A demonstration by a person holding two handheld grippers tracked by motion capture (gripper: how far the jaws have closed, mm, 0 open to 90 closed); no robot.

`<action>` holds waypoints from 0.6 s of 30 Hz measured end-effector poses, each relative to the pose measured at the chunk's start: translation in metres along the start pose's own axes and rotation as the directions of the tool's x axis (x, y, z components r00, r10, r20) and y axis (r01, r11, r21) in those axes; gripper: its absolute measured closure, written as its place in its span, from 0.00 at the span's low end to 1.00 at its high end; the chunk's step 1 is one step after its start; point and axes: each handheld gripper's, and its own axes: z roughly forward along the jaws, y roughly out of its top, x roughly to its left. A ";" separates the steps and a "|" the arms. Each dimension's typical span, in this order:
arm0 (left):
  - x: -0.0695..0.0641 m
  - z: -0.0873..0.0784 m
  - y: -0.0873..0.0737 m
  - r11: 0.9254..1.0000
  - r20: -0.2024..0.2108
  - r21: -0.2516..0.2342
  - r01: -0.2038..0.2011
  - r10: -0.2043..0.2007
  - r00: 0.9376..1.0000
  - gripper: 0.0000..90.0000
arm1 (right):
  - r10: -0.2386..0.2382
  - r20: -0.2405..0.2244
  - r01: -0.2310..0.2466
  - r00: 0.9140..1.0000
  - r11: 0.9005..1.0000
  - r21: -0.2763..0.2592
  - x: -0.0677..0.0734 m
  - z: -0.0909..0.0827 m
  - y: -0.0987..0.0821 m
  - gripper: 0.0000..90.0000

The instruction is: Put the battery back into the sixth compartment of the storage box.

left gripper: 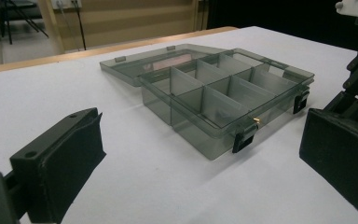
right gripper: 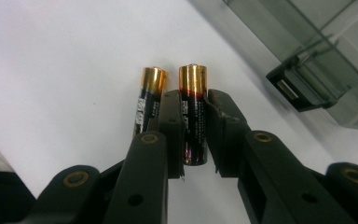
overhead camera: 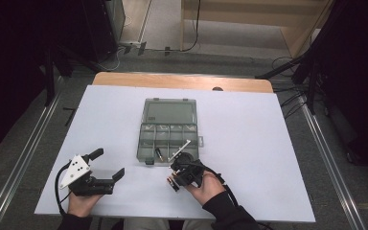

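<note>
Battery [right gripper: 194,121]: small cylindrical cell, black body with a copper-gold end, clenched between the two pads of the right claw [right gripper: 195,135] just above the white tabletop [right gripper: 65,56], near the front edge of the organiser box [overhead camera: 168,136]. A second battery [right gripper: 148,100] lies on the tabletop just beside the left pad, outside the grip.

Handling, judged: rigid, smooth metal-and-foil shell, dense for its size, likely to roll or swivel if pinched near one end. The present hold is across the middle of the barrel, long axis in line with the pads, which seems the safest place.

Left claw [left gripper: 200,154]: released, jaws wide apart, holding nothing, resting low by the tabletop, facing the box.

Box: translucent grey plastic, lid [overhead camera: 169,111] laid open flat behind it, tray split by dividers into compartments. One front compartment holds what looks like a battery [overhead camera: 158,154]; a pale stick-like item [overhead camera: 180,149] lies in the neighbouring one. Other compartments look empty, as far as can be told.
</note>
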 end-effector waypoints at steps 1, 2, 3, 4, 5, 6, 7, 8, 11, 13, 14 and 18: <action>0.000 0.000 0.000 1.000 0.001 0.000 0.000 0.000 1.000 0.00 | 0.002 -0.009 -0.002 1.000 1.000 -0.006 0.000 -0.001 0.001 0.86; 0.000 0.000 0.000 1.000 0.000 0.001 0.000 0.000 1.000 0.00 | 0.007 -0.027 -0.007 1.000 1.000 -0.017 -0.001 -0.002 0.002 0.86; 0.000 0.000 0.000 1.000 0.000 0.002 -0.001 0.001 1.000 0.00 | 0.015 -0.041 -0.016 0.999 0.999 -0.028 -0.002 -0.002 0.002 0.86; 0.000 0.000 0.000 1.000 0.000 0.002 -0.001 0.001 1.000 0.00 | 0.025 -0.047 -0.027 0.999 0.999 -0.036 -0.002 -0.003 0.003 0.86; 0.000 0.000 0.000 1.000 0.000 0.002 -0.002 0.002 1.000 0.00 | 0.029 -0.047 -0.031 0.998 0.999 -0.043 -0.002 -0.003 0.004 0.86; 0.000 0.000 0.000 1.000 0.000 0.002 -0.001 0.001 1.000 0.00 | 0.033 -0.050 -0.036 0.998 0.998 -0.057 -0.003 -0.004 0.005 0.86; 0.000 0.000 0.000 1.000 0.001 0.001 -0.002 0.002 1.000 0.00 | 0.045 -0.057 -0.048 0.997 0.997 -0.065 -0.003 -0.004 0.005 0.86; 0.000 0.000 0.000 1.000 0.001 0.001 -0.001 0.001 1.000 0.00 | 0.054 -0.070 -0.059 0.996 0.996 -0.073 -0.003 -0.005 0.006 0.86; 0.000 0.000 0.000 1.000 0.002 0.001 -0.002 0.002 1.000 0.00 | 0.063 -0.093 -0.073 0.994 0.992 -0.104 -0.005 -0.007 0.008 0.86; 0.000 0.000 0.000 1.000 0.001 0.001 -0.001 0.001 1.000 0.00 | 0.072 -0.107 -0.085 0.992 0.989 -0.118 -0.006 -0.006 0.009 0.86; 0.000 0.000 0.000 1.000 0.001 0.001 -0.001 0.001 1.000 0.00 | 0.078 -0.114 -0.092 0.990 0.988 -0.123 -0.008 -0.006 0.010 0.86; 0.000 0.000 0.000 1.000 0.003 0.001 -0.002 0.002 1.000 0.00 | 0.111 -0.145 -0.135 0.983 0.977 -0.167 -0.013 -0.006 0.010 0.86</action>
